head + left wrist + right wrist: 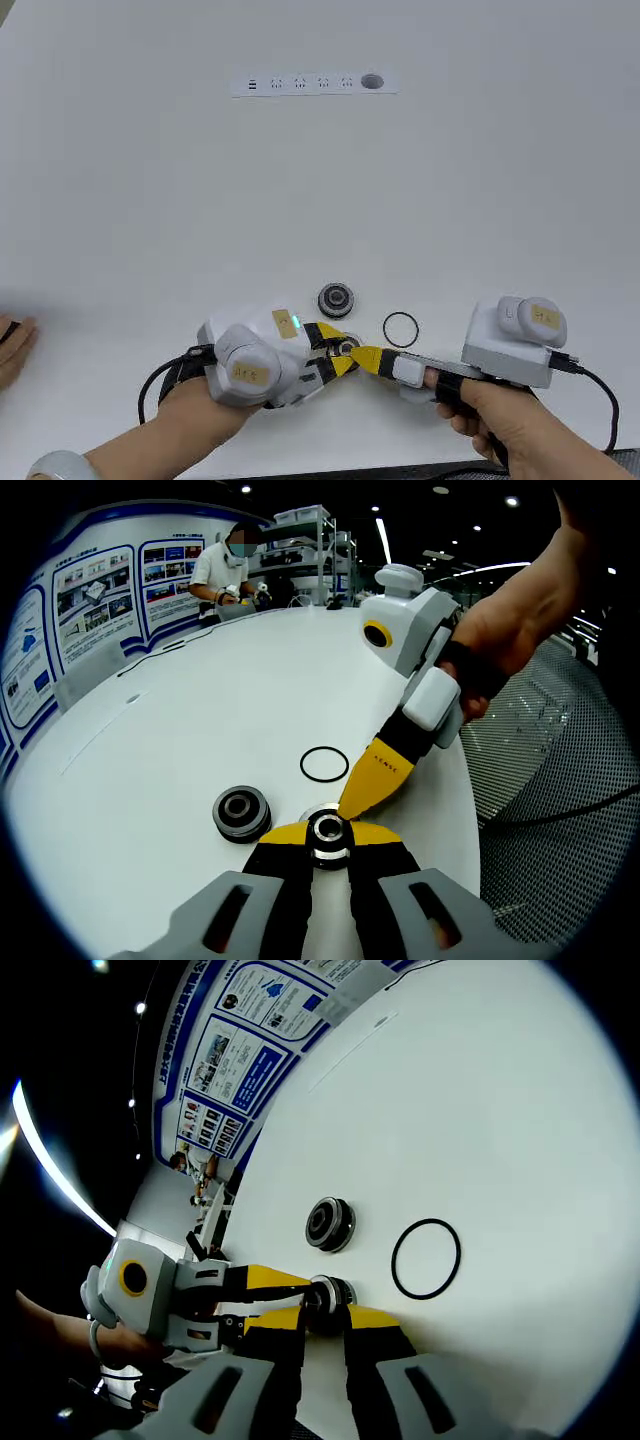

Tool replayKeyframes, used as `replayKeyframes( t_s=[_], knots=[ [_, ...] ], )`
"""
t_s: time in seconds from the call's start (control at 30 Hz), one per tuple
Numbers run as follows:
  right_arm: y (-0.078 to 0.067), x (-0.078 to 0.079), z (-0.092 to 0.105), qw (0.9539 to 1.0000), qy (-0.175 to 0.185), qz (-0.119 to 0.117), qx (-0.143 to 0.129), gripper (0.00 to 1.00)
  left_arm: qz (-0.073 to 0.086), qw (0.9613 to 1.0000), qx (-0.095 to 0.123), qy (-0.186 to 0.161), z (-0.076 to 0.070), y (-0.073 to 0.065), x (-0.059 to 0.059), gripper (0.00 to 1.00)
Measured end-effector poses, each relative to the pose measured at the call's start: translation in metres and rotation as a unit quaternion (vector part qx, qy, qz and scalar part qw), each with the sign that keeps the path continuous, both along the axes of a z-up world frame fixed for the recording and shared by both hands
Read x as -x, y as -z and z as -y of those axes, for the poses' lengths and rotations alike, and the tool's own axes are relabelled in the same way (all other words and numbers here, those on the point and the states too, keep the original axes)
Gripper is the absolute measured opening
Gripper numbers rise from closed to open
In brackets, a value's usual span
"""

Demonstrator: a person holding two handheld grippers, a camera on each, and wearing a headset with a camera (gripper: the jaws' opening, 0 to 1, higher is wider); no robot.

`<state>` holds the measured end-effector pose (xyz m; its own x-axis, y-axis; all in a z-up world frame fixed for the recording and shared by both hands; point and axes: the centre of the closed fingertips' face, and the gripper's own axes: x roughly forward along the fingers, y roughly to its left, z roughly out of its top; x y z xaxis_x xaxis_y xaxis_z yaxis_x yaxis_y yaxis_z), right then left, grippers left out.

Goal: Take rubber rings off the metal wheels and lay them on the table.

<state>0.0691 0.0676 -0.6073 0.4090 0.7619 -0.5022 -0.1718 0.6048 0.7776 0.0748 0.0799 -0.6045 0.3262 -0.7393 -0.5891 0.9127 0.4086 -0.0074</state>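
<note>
A small metal wheel with a black rim sits low over the white table, between the yellow tips of my left gripper, which is shut on it. In the left gripper view the wheel is centred between the jaws. My right gripper comes in from the right, and its yellow tips close on the same wheel at its edge. A second wheel with its black ring on stands just behind. One loose rubber ring lies flat to the right.
A white power strip lies far back on the table. A person's hand rests at the left edge. The table's front edge runs just below my hands, with cables trailing from both grippers.
</note>
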Motion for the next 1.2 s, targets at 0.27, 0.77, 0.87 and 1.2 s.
replayKeyframes(
  t_s=[0.27,0.77,0.87,1.2],
  knots=[
    [0.0006,-0.0014,0.0045,0.9999,-0.003,0.011,0.011,0.09,0.000,1.0000,0.000,0.000,-0.0001,0.0002,0.0002,0.12],
    [0.0017,-0.0018,0.0065,0.9988,-0.020,0.027,0.034,0.02,-0.001,1.0000,0.000,-0.002,0.0002,-0.0007,0.0004,0.12],
    [0.0013,-0.0018,0.0063,0.9987,-0.020,0.028,0.038,0.02,-0.001,1.0000,0.000,-0.002,0.0006,-0.0013,0.0006,0.12],
    [-0.0034,-0.0014,0.0006,0.9989,-0.022,0.028,0.030,0.01,-0.002,1.0000,0.001,-0.002,0.0003,-0.0015,0.0004,0.12]
  ],
)
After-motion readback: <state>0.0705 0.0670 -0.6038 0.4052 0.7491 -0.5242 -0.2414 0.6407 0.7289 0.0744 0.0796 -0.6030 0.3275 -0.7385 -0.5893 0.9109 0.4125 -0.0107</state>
